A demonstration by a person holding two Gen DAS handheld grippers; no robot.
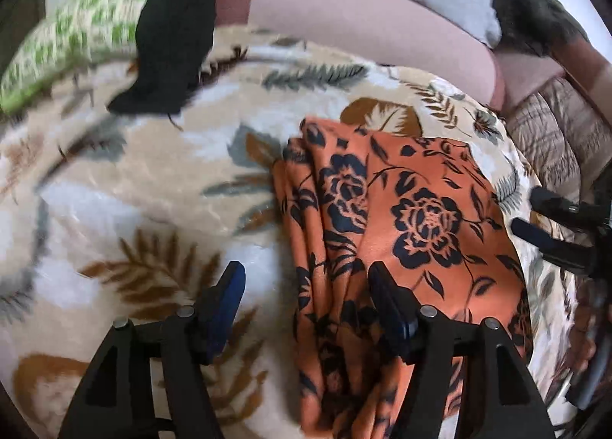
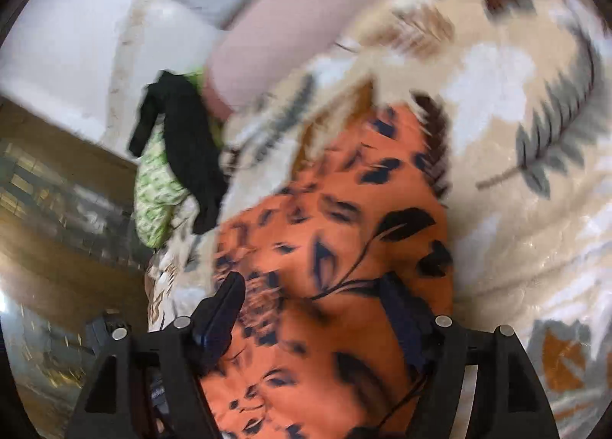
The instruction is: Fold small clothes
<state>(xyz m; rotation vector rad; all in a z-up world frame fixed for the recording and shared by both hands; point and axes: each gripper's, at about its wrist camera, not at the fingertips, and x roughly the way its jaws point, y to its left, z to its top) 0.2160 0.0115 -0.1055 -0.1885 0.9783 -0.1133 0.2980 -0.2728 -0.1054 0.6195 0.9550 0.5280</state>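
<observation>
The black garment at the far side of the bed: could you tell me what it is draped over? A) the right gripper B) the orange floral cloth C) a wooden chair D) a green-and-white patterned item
D: the black garment lies across the green-and-white patterned item, well apart from the orange floral cloth.

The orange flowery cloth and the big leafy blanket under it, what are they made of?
The orange flowery cloth looks like thin, smooth woven fabric, perhaps satin: it lies in soft flat folds with a slight sheen. The leafy blanket looks like thick plush fleece: fuzzy, shiny pile.
</observation>
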